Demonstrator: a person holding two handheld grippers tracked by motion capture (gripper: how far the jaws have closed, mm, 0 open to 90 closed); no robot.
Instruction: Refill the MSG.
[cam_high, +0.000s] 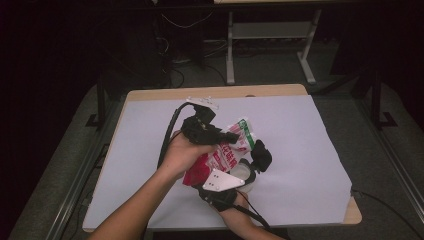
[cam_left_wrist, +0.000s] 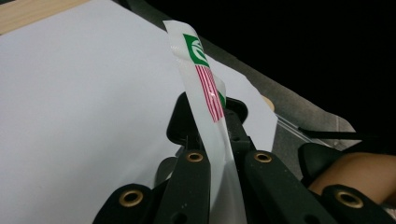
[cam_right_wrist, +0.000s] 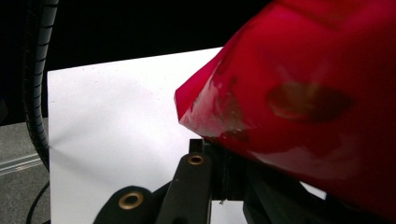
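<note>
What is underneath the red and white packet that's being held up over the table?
Under the packet a white round container peeks out beside the right gripper, on the white sheet. The packet and both hands cover the rest, so its contents cannot be seen.

Both forearms come in from the near edge. The left hand grips the left gripper, jaws closed, pointing right. The right hand, nearer, holds the right gripper, jaws closed, pointing far.
</note>
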